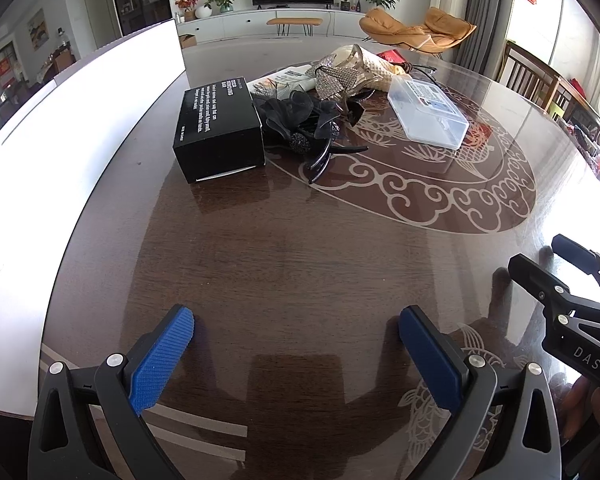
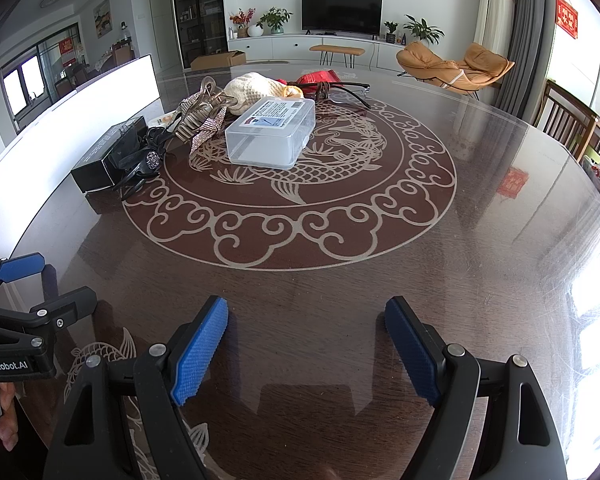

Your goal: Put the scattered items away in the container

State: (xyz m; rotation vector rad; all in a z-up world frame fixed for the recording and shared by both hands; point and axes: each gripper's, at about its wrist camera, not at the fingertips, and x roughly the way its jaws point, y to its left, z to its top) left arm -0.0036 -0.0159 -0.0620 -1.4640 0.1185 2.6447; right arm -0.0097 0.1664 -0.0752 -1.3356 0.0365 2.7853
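Both claws hover low over the near edge of the dark glossy table (image 2: 340, 288), side by side, nothing between their blue pads. Left gripper (image 1: 296, 344): jaws wide apart, empty. Right gripper (image 2: 306, 344): jaws equally wide, empty. Judged a ready stance: neither has committed to an item yet.

All the clutter sits well ahead of the claws, bunched at the far side of the table's fish-and-cloud inlay.
- Black carton (image 1: 220, 128): ahead and slightly left of the left claw, lying flat, white print on top; the print is too small and skewed to read.
- Black fabric-flower hair claw (image 1: 312, 128): touching the carton's right side, prongs pointing back toward the gripper.
- Rhinestone bow clip (image 2: 204, 120) and a clear hair claw just behind it, partly piled together.
- Clear lidded plastic box (image 2: 270, 136): ahead of the right claw, lid shut, paper label on top with barcode; text not legible.
- Cream knit item (image 2: 256, 88), red packet and eyeglasses (image 2: 340, 90): farthest back.

Container: likely the large white bin (image 1: 80, 120), whose wall runs along the left of the left claw; its inside is not visible.

Readable writing: "DAS" on the right gripper's body in the left view; "GenRobot.AI" on the left gripper's body in the right view.
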